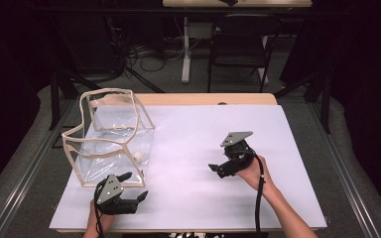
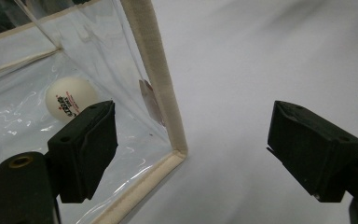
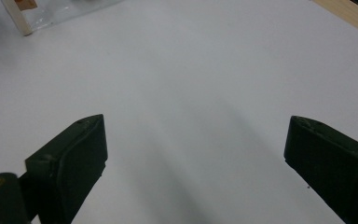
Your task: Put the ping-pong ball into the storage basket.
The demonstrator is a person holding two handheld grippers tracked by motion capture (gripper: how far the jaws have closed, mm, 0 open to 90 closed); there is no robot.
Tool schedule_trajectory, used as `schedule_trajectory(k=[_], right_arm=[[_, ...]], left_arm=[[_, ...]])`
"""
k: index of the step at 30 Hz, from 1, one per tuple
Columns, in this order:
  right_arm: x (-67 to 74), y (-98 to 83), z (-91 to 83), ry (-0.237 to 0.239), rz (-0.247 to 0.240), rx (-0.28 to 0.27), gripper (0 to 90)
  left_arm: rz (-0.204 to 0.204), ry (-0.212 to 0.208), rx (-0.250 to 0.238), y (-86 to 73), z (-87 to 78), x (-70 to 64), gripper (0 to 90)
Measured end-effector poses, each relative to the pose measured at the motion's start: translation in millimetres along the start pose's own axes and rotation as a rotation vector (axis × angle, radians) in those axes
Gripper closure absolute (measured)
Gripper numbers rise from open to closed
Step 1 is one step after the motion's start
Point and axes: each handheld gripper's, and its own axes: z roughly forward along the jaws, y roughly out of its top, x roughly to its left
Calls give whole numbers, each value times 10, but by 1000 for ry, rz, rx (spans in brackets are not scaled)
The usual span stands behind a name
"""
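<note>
A clear plastic bag (image 1: 110, 135) with beige trim stands open on the left of the white table sheet (image 1: 198, 134). A white ping-pong ball (image 1: 138, 156) lies inside it, near its front right corner. My left gripper (image 1: 136, 186) is open just in front of that corner. In the left gripper view the ball (image 2: 70, 98) shows through the clear wall, and the bag's beige corner edge (image 2: 156, 79) rises between the open jaws of the left gripper (image 2: 191, 149). My right gripper (image 1: 216, 170) is open over bare sheet at centre right, pointing left. The right gripper (image 3: 196, 154) holds nothing.
The table's wooden far edge (image 1: 203, 98) shows beyond the sheet. Behind the table stand a dark folding chair (image 1: 240, 44), a white desk leg (image 1: 185, 49) and floor cables (image 1: 149, 54). A corner of the bag (image 3: 21, 18) shows far off in the right gripper view.
</note>
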Motion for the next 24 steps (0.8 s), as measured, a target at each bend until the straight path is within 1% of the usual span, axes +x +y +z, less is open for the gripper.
schedule_trajectory(k=[9, 13, 15, 24], right_arm=[[-24, -167, -98, -24, 18, -14, 55], [-39, -242, -149, -32, 34, -20, 54], [-46, -280, -173, -39, 38, -31, 55], [-54, -450, -241, -57, 62, -29, 54]], left_arm=[[1, 3, -1, -1, -15, 1, 162], [0, 3, -1, -1, -12, 1, 162], [-2, 4, -2, -2, -11, 2, 162], [-1, 2, 1, -1, -6, 1, 162]])
